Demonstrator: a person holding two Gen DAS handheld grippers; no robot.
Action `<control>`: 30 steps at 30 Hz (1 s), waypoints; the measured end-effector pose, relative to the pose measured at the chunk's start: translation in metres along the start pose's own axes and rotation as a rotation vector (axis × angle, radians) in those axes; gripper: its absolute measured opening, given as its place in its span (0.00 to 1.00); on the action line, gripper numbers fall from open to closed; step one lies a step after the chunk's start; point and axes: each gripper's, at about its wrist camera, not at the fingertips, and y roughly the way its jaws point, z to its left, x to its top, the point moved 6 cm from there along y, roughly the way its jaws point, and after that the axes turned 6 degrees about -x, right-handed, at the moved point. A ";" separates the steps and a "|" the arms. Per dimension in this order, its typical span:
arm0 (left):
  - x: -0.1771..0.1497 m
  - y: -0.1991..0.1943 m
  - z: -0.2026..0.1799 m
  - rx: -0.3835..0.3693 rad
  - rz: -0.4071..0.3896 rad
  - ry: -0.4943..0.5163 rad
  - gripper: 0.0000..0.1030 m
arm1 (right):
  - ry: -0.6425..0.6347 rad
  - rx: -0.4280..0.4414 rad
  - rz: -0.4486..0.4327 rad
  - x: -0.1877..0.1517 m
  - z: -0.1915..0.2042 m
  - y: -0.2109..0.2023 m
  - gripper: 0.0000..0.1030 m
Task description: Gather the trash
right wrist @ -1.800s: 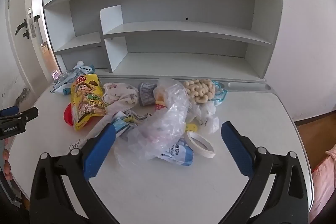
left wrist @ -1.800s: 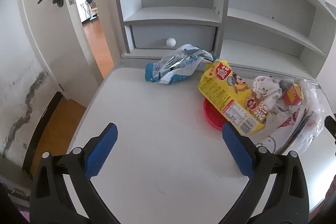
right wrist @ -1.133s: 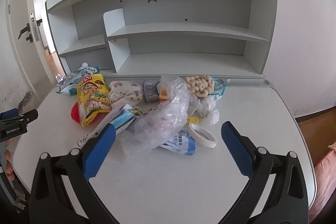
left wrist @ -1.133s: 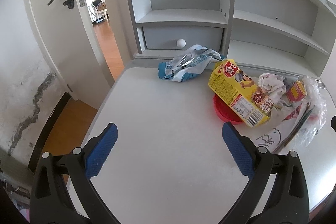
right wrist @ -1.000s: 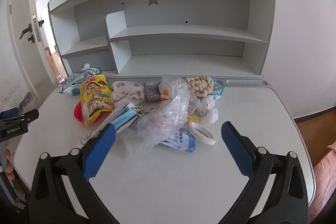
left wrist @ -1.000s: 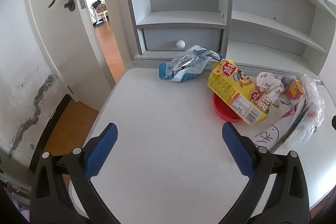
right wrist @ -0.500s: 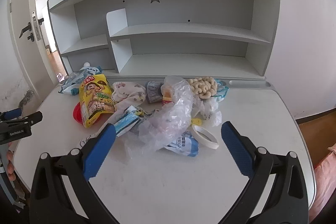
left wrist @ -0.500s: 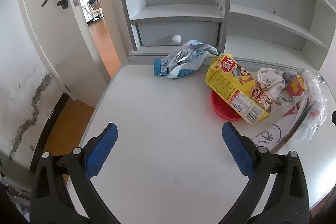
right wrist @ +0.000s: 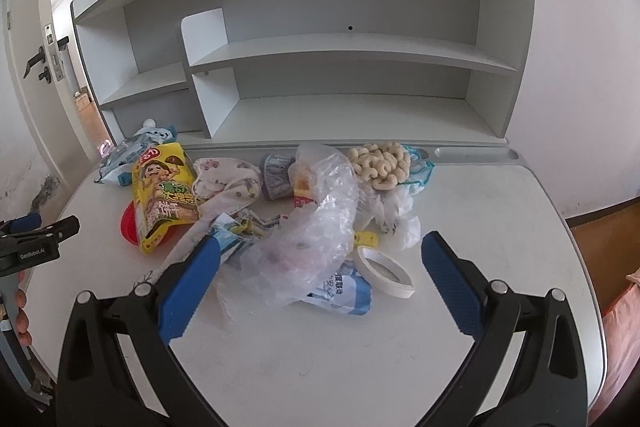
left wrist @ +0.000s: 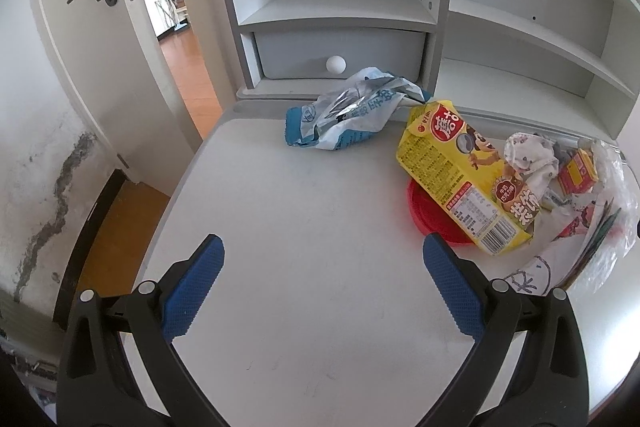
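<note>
A heap of trash lies on the white desk [right wrist: 480,219]. It holds a yellow snack bag [right wrist: 164,187] on a red lid [right wrist: 128,225], a crumpled clear plastic bag [right wrist: 316,227], a blue-white wrapper [right wrist: 344,291], a roll of white tape [right wrist: 386,275] and a pack of puffed snacks [right wrist: 380,159]. My right gripper [right wrist: 320,259] is open, above the plastic bag. My left gripper [left wrist: 322,265] is open over bare desk, left of the yellow bag [left wrist: 464,179] and red lid [left wrist: 432,215]. A silver-blue foil wrapper [left wrist: 352,115] lies at the back.
A grey shelf unit [right wrist: 344,75] with a drawer [left wrist: 340,55] stands along the desk's back edge. An open door [left wrist: 92,27] and the doorway lie to the left, with the desk's left edge [left wrist: 180,183] dropping to the floor. A crumpled patterned cloth [right wrist: 228,183] lies in the heap.
Both grippers have moved slightly closer to the desk and trash; the heap looks larger in both views. Nothing was taken hold of, and both stay open.
</note>
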 end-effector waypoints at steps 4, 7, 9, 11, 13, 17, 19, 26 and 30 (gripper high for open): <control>-0.003 -0.001 -0.001 -0.006 0.012 0.002 0.94 | 0.011 0.002 -0.006 -0.002 0.000 -0.002 0.94; -0.004 -0.004 -0.002 -0.005 0.000 0.007 0.94 | 0.009 -0.001 -0.009 -0.003 -0.001 -0.004 0.94; -0.003 -0.003 -0.001 0.000 0.000 0.003 0.94 | 0.001 -0.012 -0.009 -0.003 -0.003 -0.004 0.94; -0.003 0.000 -0.002 -0.010 0.009 -0.004 0.94 | -0.002 -0.022 -0.001 -0.004 -0.005 -0.003 0.94; -0.002 0.001 -0.003 -0.013 0.012 -0.005 0.94 | 0.000 -0.028 0.009 -0.004 -0.007 -0.001 0.94; -0.001 0.002 -0.007 -0.014 0.009 0.005 0.94 | 0.007 -0.024 0.029 -0.004 -0.007 0.003 0.94; -0.001 0.003 -0.007 -0.015 0.012 0.006 0.94 | -0.002 -0.029 0.028 -0.005 -0.006 0.003 0.94; -0.004 0.006 -0.005 -0.018 0.025 0.001 0.94 | 0.012 -0.030 0.022 -0.007 -0.009 0.005 0.94; -0.002 0.005 -0.006 -0.054 0.018 -0.012 0.94 | 0.028 -0.033 0.012 -0.006 -0.013 0.005 0.94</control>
